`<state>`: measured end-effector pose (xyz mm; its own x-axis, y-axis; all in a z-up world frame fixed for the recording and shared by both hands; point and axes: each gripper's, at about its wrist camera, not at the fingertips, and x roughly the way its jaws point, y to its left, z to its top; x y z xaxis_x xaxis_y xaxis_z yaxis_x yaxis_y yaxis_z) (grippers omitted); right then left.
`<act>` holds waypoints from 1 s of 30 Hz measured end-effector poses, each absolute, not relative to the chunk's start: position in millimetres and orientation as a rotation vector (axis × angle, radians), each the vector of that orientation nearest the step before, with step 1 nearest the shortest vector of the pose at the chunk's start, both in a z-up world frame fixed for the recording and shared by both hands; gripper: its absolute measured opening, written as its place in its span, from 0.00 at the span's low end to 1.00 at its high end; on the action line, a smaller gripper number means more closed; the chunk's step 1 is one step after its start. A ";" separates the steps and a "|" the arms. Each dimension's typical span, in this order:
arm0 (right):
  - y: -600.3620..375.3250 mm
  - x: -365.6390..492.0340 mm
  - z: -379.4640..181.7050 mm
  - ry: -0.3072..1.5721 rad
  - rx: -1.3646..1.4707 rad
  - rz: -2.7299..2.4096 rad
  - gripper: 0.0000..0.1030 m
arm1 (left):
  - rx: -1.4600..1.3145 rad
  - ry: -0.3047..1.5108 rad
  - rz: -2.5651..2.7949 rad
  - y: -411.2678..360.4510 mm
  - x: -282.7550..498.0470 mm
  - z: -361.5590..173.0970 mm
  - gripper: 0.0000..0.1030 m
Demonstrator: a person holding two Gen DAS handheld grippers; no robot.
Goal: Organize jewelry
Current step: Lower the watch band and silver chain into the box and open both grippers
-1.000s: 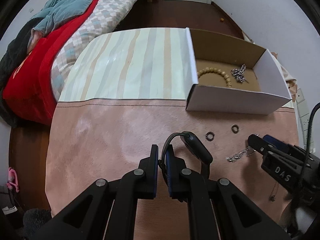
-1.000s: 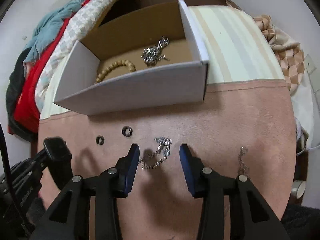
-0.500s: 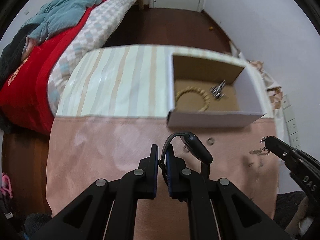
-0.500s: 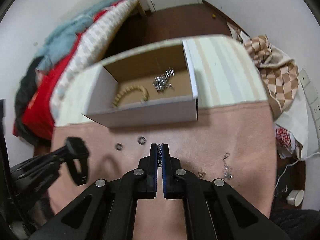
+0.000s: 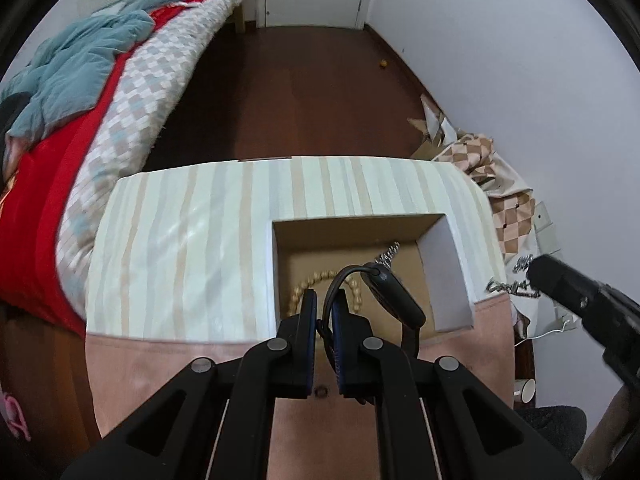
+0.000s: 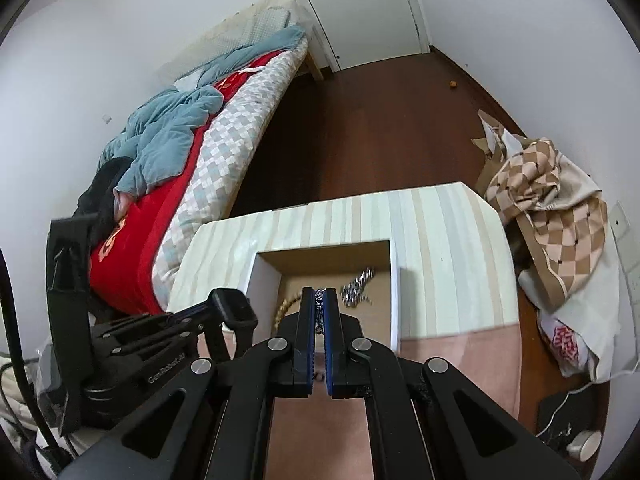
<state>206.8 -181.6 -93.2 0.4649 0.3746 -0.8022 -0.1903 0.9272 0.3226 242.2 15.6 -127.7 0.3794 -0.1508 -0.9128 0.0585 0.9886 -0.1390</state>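
Observation:
My left gripper (image 5: 325,304) is shut on the strap of a black smartwatch (image 5: 390,294) and holds it above the near edge of the open cardboard box (image 5: 450,280). My right gripper (image 6: 319,304) is shut on a silver chain (image 6: 320,306), raised over the same box (image 6: 394,280). In the left wrist view that chain (image 5: 510,286) dangles from the right gripper at the right. Inside the box lie a wooden bead bracelet (image 5: 298,290) and a silver link chain (image 6: 358,286).
The box stands on a table with a striped cloth (image 5: 180,248) at the back and a pink cloth (image 5: 160,368) in front. A small ring (image 5: 320,391) lies on the pink cloth. A bed (image 6: 224,120) is at the left, bags (image 6: 560,216) at the right.
The right gripper shut on the silver chain and lifted it off the pink cloth. Both grippers rose and moved forward over the box, the left still holding the watch.

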 end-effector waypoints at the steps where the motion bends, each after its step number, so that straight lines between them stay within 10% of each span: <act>1: -181.3 212.5 -95.9 1.040 0.195 0.349 0.03 | -0.100 1.188 -0.145 15.5 249.6 -131.6 0.05; 11: -172.5 251.6 -142.7 1.149 0.185 0.359 0.04 | -0.127 1.319 -0.172 8.8 289.3 -163.2 0.16; 13: -173.0 255.5 -152.5 1.185 0.203 0.367 0.04 | -0.136 1.331 -0.162 8.6 291.0 -165.4 0.26; 15: -174.0 259.1 -161.7 1.231 0.225 0.381 0.05 | -0.138 1.317 -0.153 9.4 292.6 -162.1 0.74; 19: -180.6 256.3 -168.4 1.270 0.256 0.380 0.06 | -0.155 1.288 -0.149 13.2 290.6 -150.8 0.83; 23: -183.4 249.9 -160.1 1.256 0.213 0.362 0.46 | -0.144 1.265 -0.111 18.8 287.6 -141.2 0.97; 30: -176.6 233.0 -151.9 1.205 -0.023 0.211 0.88 | -0.073 1.170 0.033 33.4 258.1 -133.2 0.99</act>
<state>233.0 -176.6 -151.9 0.3408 0.1505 -0.9280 -0.1744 0.9801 0.0949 258.1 33.4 -133.2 0.3896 -0.0125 -0.9209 -0.0639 0.9971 -0.0406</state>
